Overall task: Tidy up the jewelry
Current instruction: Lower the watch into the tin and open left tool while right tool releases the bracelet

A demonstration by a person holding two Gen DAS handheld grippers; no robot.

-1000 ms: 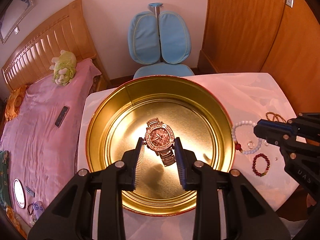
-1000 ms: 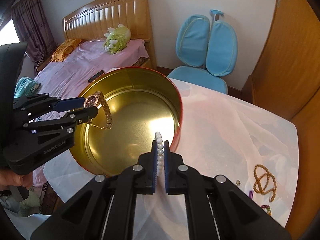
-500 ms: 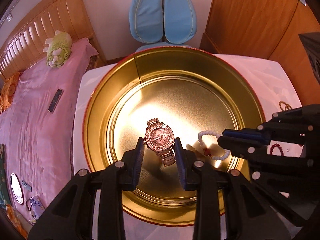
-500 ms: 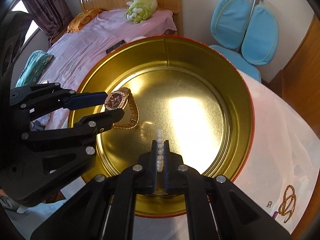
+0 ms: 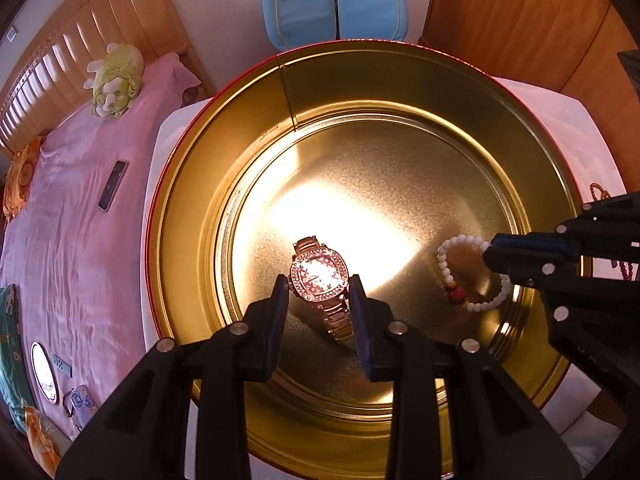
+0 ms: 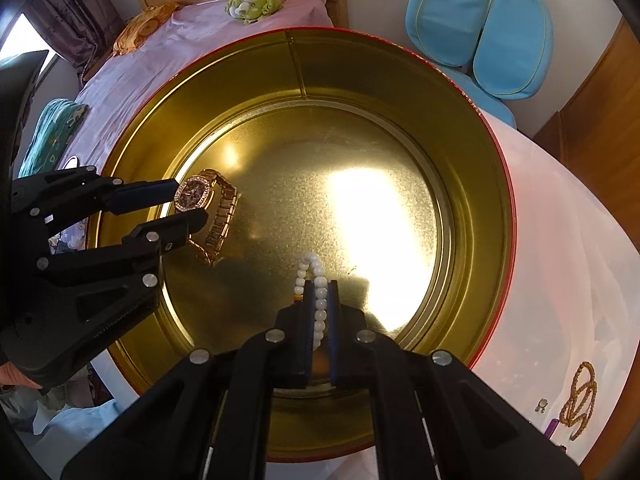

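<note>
A round gold tin with a red outside (image 5: pixel 400 80) fills both views. My left gripper (image 5: pixel 318 282) is shut on a rose-gold watch (image 5: pixel 320 272) with a stone-set bezel, pinching the case by its sides. The band hangs down low over the left part of the tin floor. My right gripper (image 6: pixel 321 286) is shut on a white bead bracelet (image 6: pixel 318 272) with a red bead, held low over the tin floor to the right of the watch. From the left wrist, the bracelet (image 5: pixel 442 256) loops out of the right gripper (image 5: pixel 496 256). The right wrist shows the left gripper (image 6: pixel 188 202) and watch (image 6: pixel 194 194).
The tin stands on a table under a white cloth (image 6: pixel 560 240). A gold bead chain (image 6: pixel 580 400) and small loose pieces lie at the cloth's right edge. A blue chair (image 6: pixel 480 32) stands behind the table, and a pink bed (image 5: pixel 80 220) lies to the left.
Both grippers have come down into the tin with their pieces. The right one moved from beside the tin to over its floor. Both grips are unchanged.
</note>
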